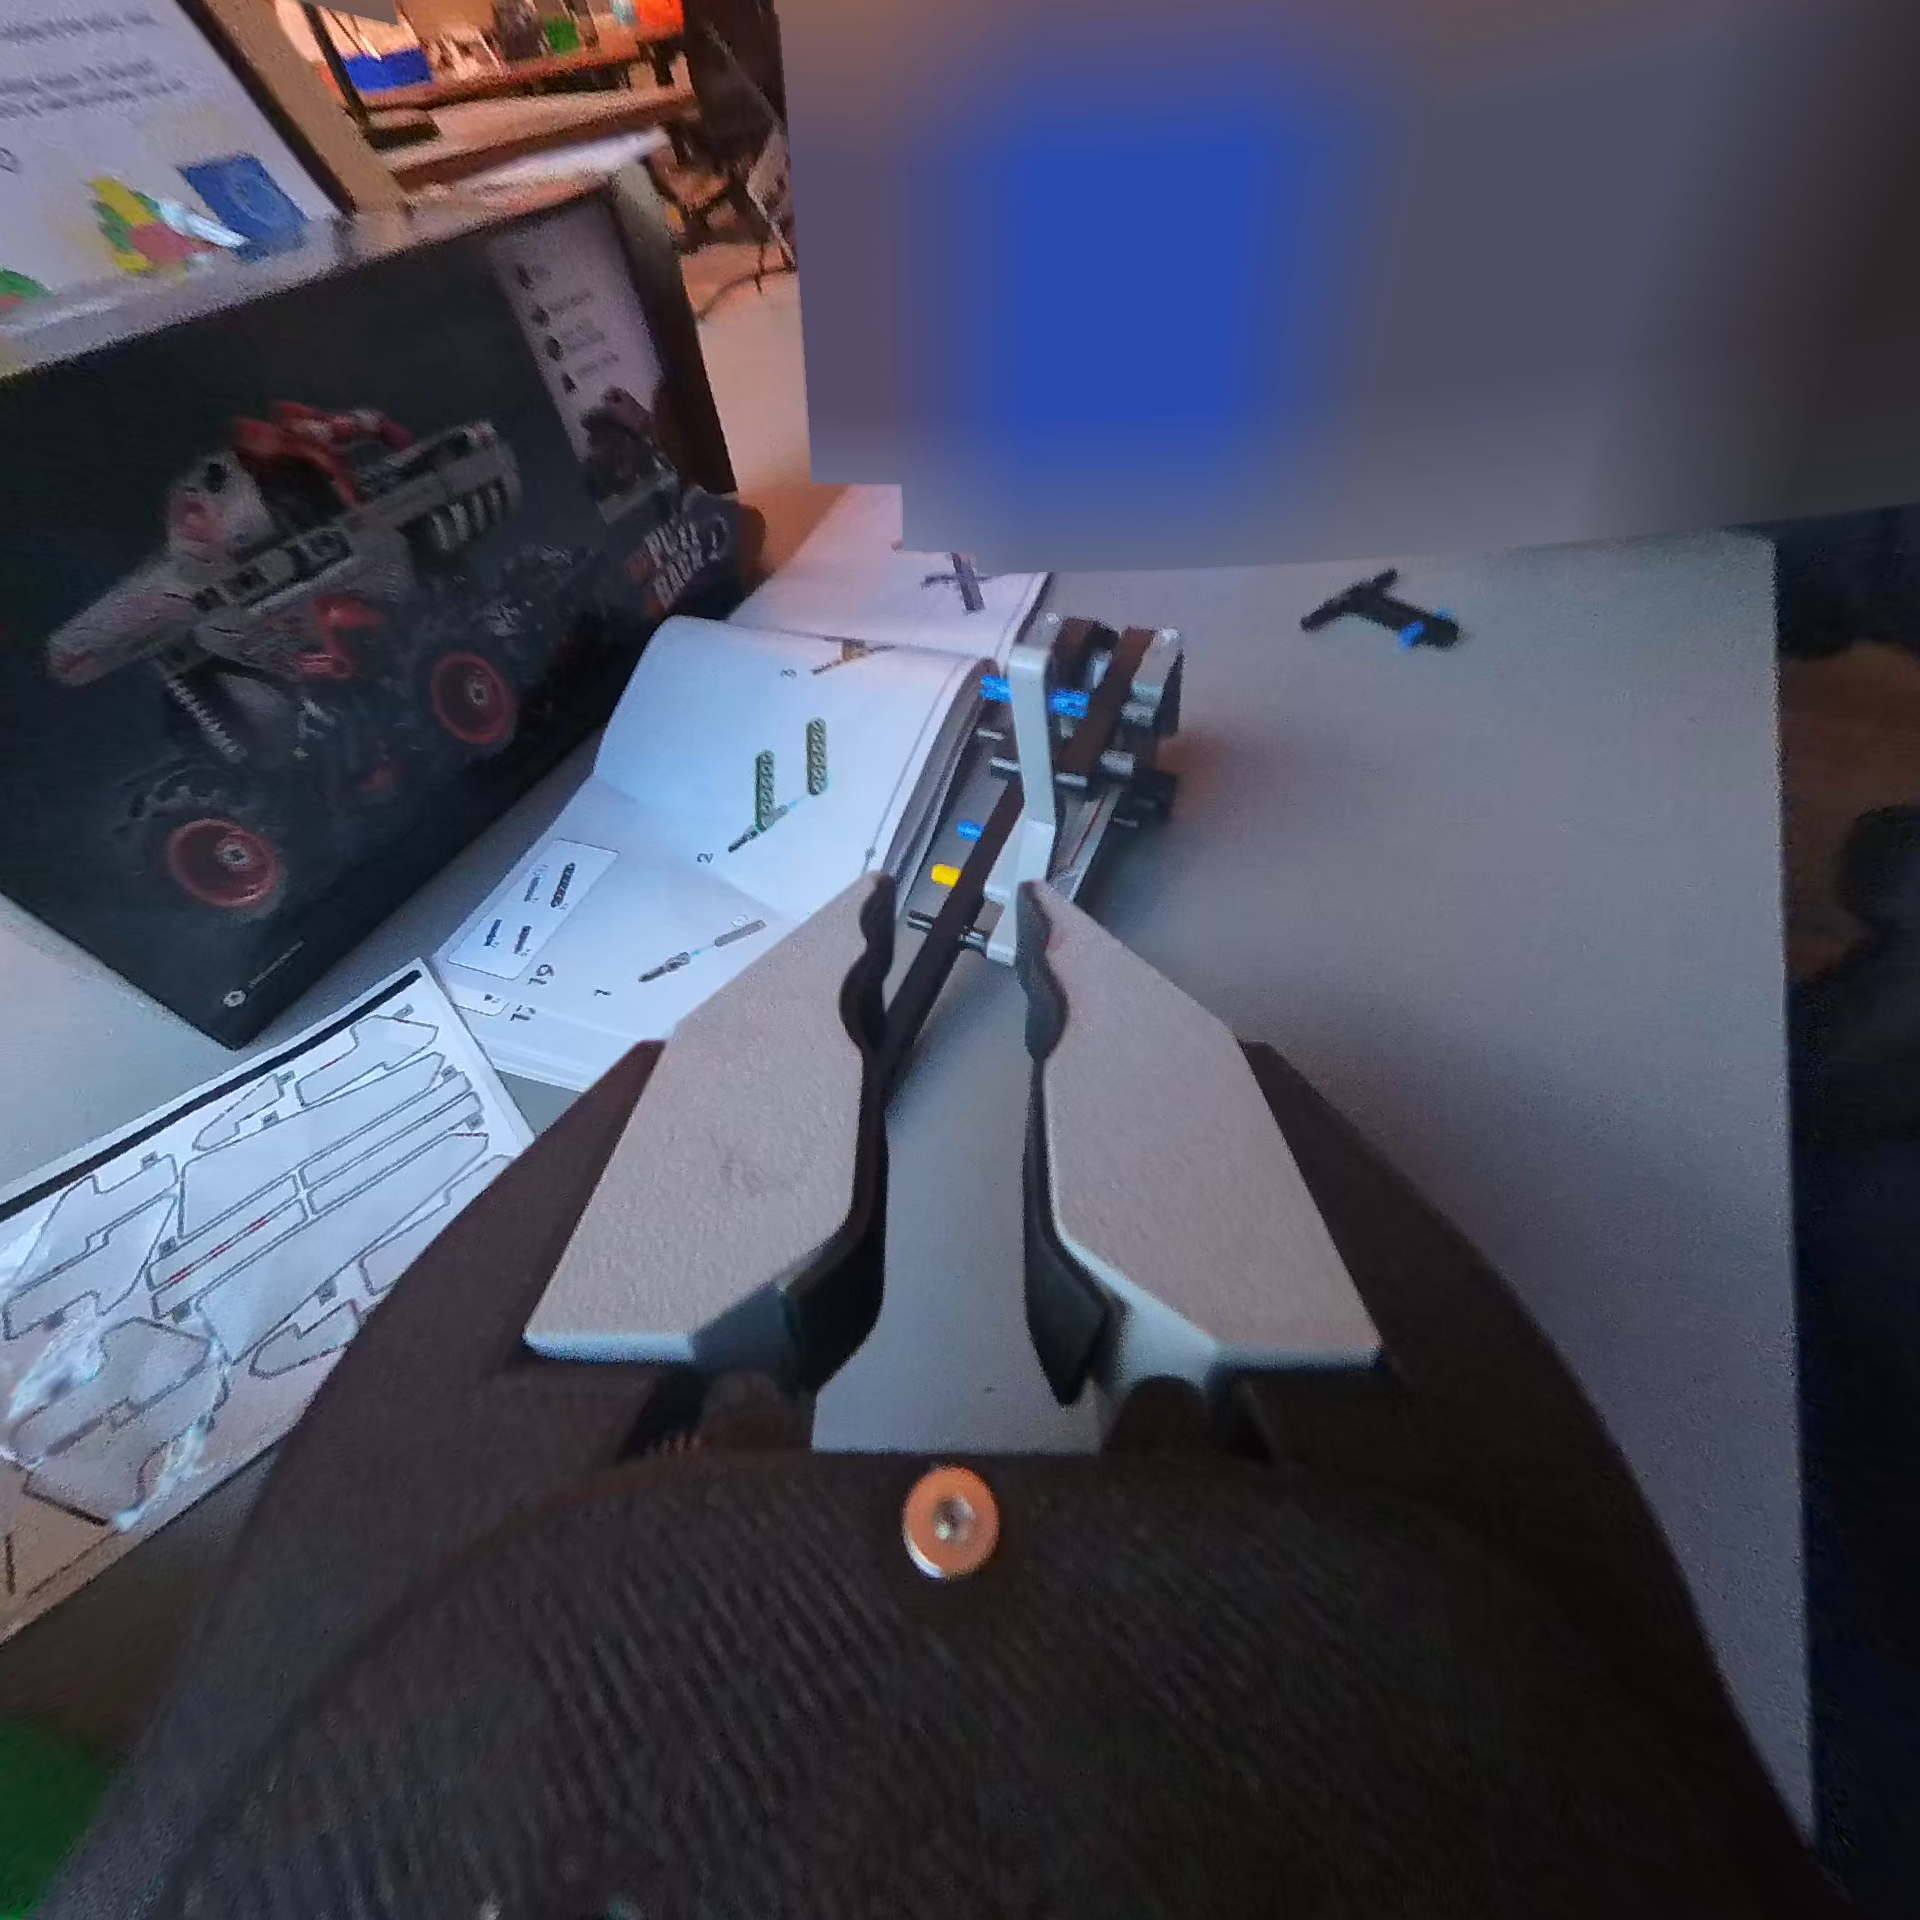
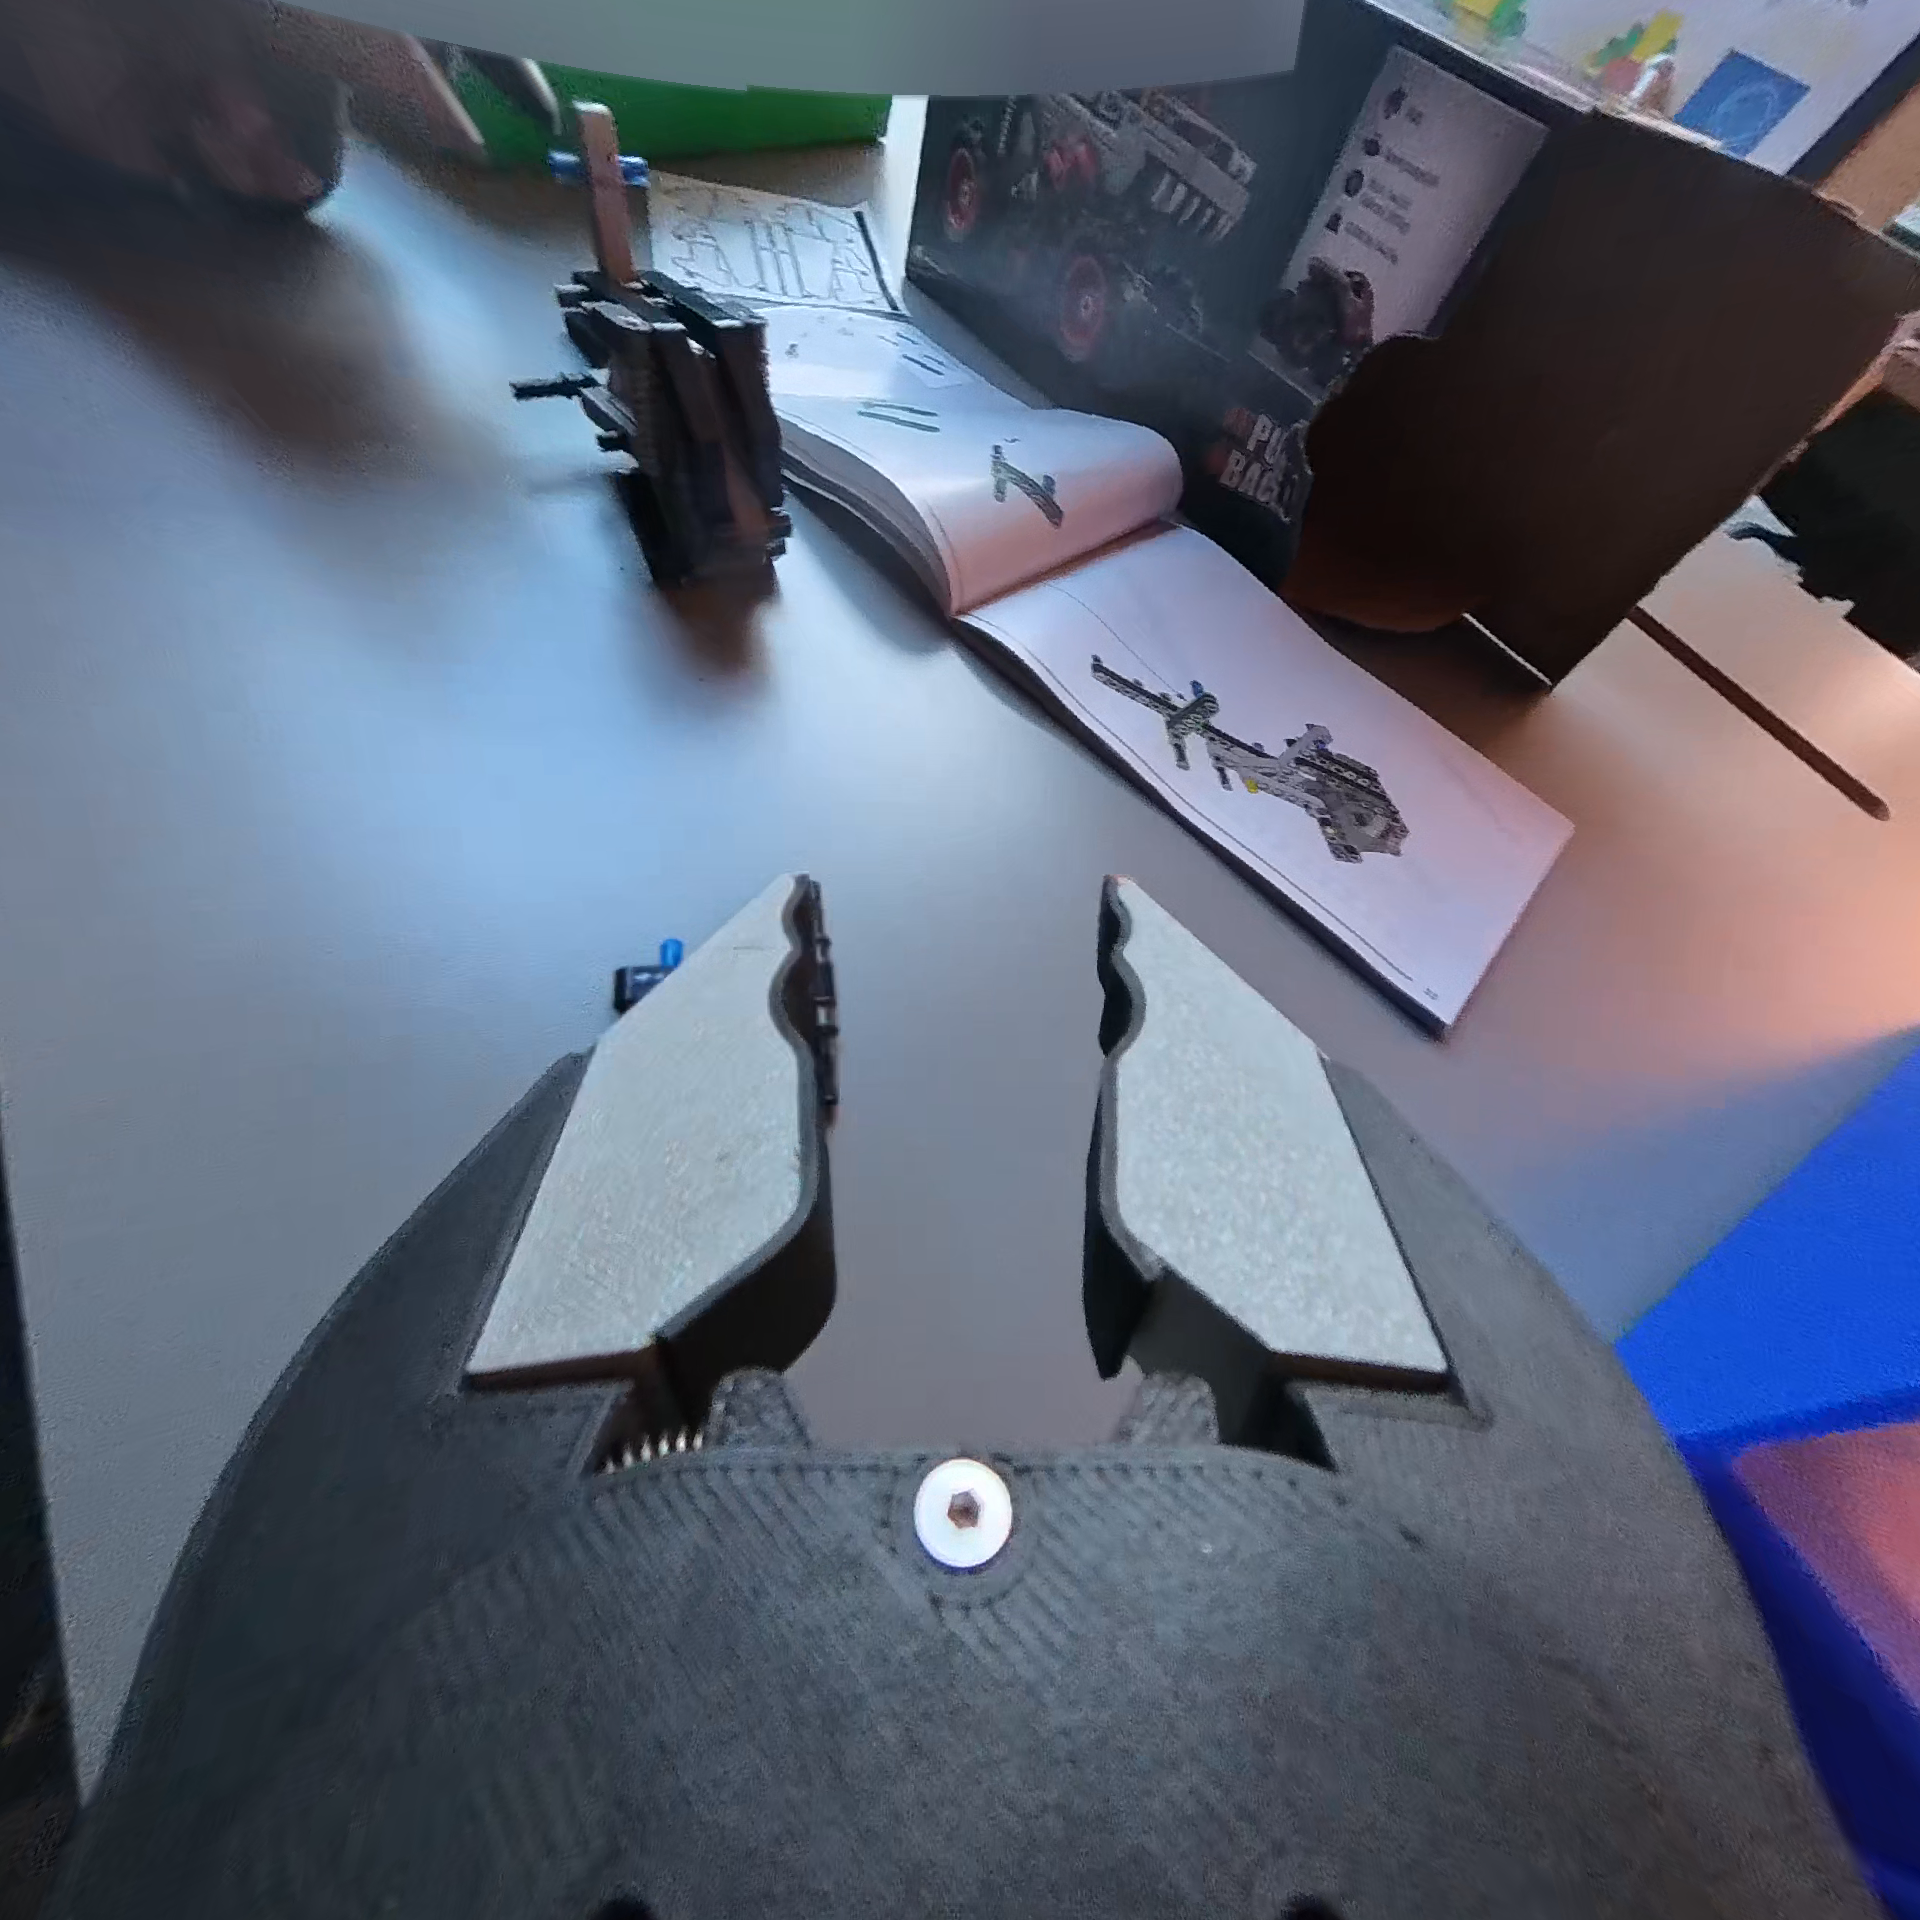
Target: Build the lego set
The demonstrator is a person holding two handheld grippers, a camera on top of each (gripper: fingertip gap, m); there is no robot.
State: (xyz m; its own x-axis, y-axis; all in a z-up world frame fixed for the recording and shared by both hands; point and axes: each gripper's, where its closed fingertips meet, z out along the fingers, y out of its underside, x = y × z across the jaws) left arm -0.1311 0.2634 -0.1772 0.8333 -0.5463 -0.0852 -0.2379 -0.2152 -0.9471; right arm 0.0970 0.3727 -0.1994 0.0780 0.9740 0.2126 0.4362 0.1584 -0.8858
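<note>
The part-built lego assembly (image 1: 1091,727), made of black and white beams with blue pins, stands on the grey table (image 1: 1455,935). My left gripper (image 1: 951,899) is closed onto its near end. A black beam lies against one fingertip and the foot of the white upright beam against the other. The assembly also shows in the right wrist view (image 2: 686,436), far left. My right gripper (image 2: 961,894) is open low over the table. A thin black axle piece (image 2: 826,987) sits against its left finger's inner face. A small black and blue pin part (image 2: 649,971) lies beside that finger.
The open instruction booklet (image 1: 748,790) (image 2: 1039,499), the dark set box (image 1: 291,623) (image 2: 1091,239) and a sticker sheet (image 1: 239,1195) lie along one side. A black part with blue pins (image 1: 1382,613) lies farther out. A blue bin (image 2: 1787,1299) is at the right. The table edge (image 1: 1777,935) is close. Tip to tip, the grippers are about 25 cm apart.
</note>
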